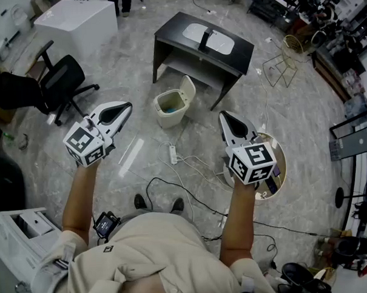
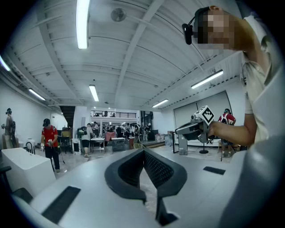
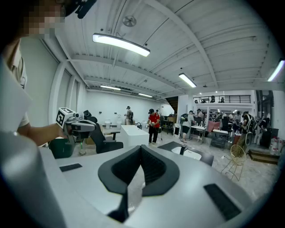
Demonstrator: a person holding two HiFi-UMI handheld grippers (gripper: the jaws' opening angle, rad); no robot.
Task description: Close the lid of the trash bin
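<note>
The beige trash bin (image 1: 171,107) stands on the floor in front of the black desk, its lid (image 1: 186,90) tipped up and open at the right. My left gripper (image 1: 126,107) is held in the air to the left of the bin, jaws shut and empty. At the bin's lower right my right gripper (image 1: 223,115) is also raised, shut and empty. In the left gripper view the left gripper (image 2: 143,151) points level across the room, and so does the right gripper (image 3: 140,148) in its own view. The bin appears in neither gripper view.
A black desk (image 1: 228,56) with white sheets stands behind the bin. An office chair (image 1: 60,81) and a white block (image 1: 75,20) are at the left. A power strip (image 1: 173,153) with cables lies on the floor. A wire chair (image 1: 283,65) stands at the right.
</note>
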